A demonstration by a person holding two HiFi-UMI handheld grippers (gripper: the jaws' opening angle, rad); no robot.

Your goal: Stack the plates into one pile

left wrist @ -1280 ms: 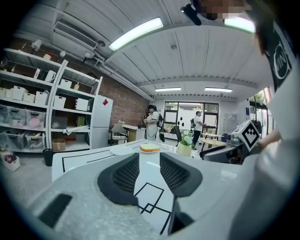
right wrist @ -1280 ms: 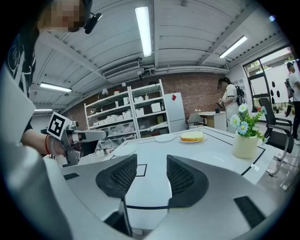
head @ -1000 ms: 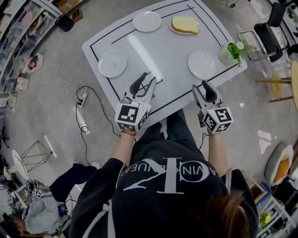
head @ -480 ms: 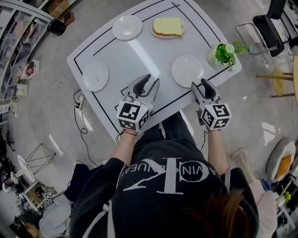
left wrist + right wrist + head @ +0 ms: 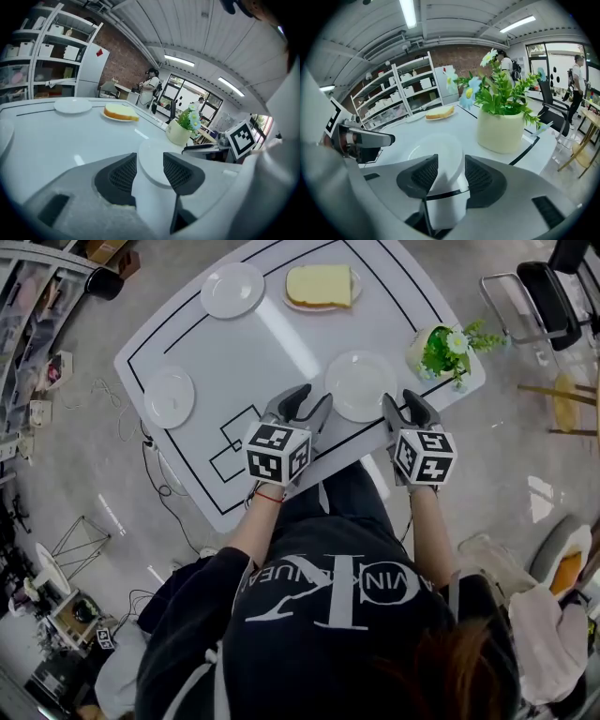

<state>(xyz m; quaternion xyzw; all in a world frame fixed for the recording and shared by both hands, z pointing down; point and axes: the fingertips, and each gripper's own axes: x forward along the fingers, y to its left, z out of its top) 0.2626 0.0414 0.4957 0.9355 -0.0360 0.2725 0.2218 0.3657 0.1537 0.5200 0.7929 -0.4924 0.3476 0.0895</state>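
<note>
Several white plates lie on the white table (image 5: 234, 352). The nearest plate (image 5: 360, 385) sits between my two grippers. My left gripper (image 5: 312, 404) is at its left rim, open; its jaws have just been opening, with nothing between them. My right gripper (image 5: 403, 407) is at the plate's right rim, open; its jaws have just been closing a little, also with nothing between them. That plate (image 5: 154, 161) lies just ahead of the left gripper (image 5: 147, 171), and the same plate (image 5: 436, 150) just ahead of the right gripper (image 5: 446, 176). Other plates lie at left (image 5: 170, 397) and far (image 5: 232, 290).
A plate with a slice of bread (image 5: 322, 285) sits at the far edge. A potted plant (image 5: 433, 346) stands at the table's right corner, close to my right gripper. Chairs (image 5: 525, 296) stand right of the table; cables (image 5: 155, 474) lie on the floor at left.
Both grippers have moved forward and down over the table, to either side of the nearest plate. The left jaws stand wider apart than before.
</note>
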